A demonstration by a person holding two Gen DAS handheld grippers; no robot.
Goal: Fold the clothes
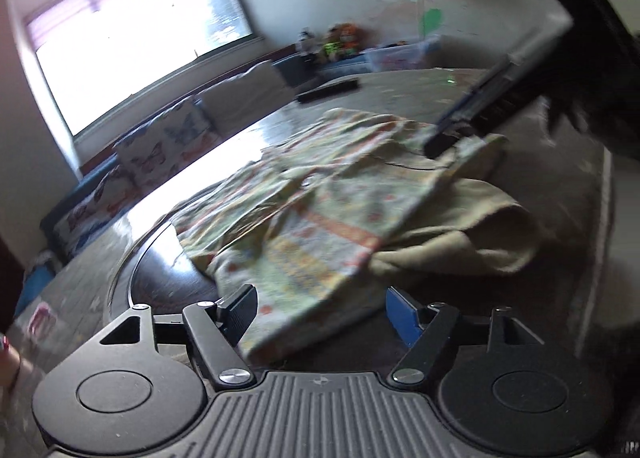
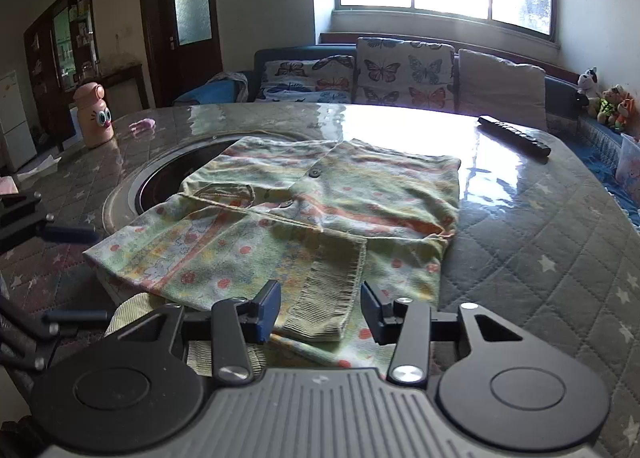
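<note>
Shirt (image 2: 304, 217) (half folded) on table (image 2: 540, 242) | right gripper (image 2: 320, 308) jaws apart, straddling sleeve cuff (image 2: 324, 298) | left gripper (image 1: 320, 314) apart over hem

**Clearance around the work area**

The shirt (image 2: 304, 217) covers the table (image 2: 540, 242) centre and overlaps the dark round inset (image 2: 160, 181). Right of it, the quilted cover is bare up to the remote (image 2: 514, 134) at the far edge. On the far left stand a pink bottle (image 2: 95, 115) and a small pink item (image 2: 142, 124). The left gripper (image 2: 60, 234) occupies the left side, near the shirt.
</note>
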